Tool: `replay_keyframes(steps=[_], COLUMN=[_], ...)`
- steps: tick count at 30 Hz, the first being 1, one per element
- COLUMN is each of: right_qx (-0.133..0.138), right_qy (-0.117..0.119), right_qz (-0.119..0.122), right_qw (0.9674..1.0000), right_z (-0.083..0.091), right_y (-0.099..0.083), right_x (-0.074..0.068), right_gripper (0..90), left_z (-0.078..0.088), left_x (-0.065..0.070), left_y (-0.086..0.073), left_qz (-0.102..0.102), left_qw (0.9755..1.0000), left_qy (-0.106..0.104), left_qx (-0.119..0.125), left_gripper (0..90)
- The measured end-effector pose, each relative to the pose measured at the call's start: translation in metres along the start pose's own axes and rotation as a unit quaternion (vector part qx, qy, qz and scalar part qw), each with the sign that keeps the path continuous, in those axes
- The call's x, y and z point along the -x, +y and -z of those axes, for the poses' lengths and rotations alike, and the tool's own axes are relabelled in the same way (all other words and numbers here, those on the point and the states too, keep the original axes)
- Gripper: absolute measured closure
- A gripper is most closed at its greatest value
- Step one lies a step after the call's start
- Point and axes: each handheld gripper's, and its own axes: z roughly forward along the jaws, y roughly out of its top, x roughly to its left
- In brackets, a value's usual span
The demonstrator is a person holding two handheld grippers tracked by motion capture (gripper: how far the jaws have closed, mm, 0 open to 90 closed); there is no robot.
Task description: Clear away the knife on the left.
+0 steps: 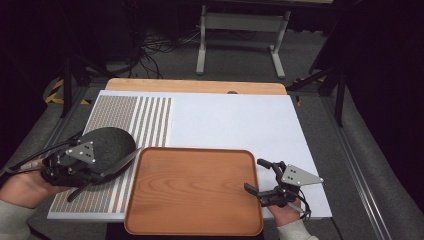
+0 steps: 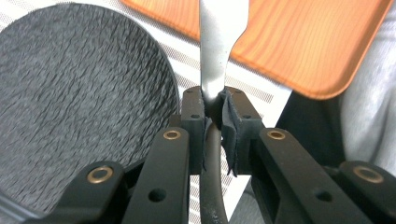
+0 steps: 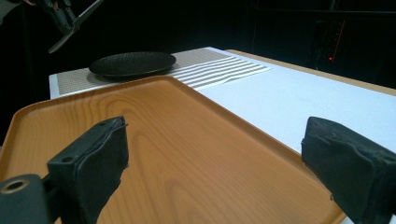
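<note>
The left tongs (image 2: 212, 119) pinch the handle of a table knife (image 2: 214, 56), holding it in the air above the dark plate (image 1: 102, 147) at the left of the bench (image 1: 240, 120), blade aimed toward the wooden tray (image 1: 195, 192). The step in hand looks like carrying the knife across. Next it probably needs lowering flat onto the tray before release. The right tongs (image 1: 261, 176) wait spread wide over the tray's right edge, holding nothing.
</note>
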Motion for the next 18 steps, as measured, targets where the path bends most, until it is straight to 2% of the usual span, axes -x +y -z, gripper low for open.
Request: replay_keyframes(steps=[5, 13, 18], right_qx=[0.0, -0.001, 0.001], right_qy=[0.0, 0.001, 0.0], right_qz=[0.0, 0.001, 0.001], right_qw=[1.0, 1.0, 1.0], right_z=[0.0, 0.0, 0.001], right_y=[0.0, 0.0, 0.0], right_x=[0.0, 0.0, 0.0], right_gripper=[7.7, 7.6, 7.6], left_z=[0.0, 0.002, -0.007], left_x=[0.004, 0.013, 0.021], left_y=[0.007, 0.019, 0.03], left_qz=[0.018, 0.022, 0.027], left_qw=[0.9996, 0.9992, 0.998], left_qy=[-0.009, -0.013, -0.028], left_qx=[0.019, 0.031, 0.049], left_gripper=[80.2, 80.2, 80.2])
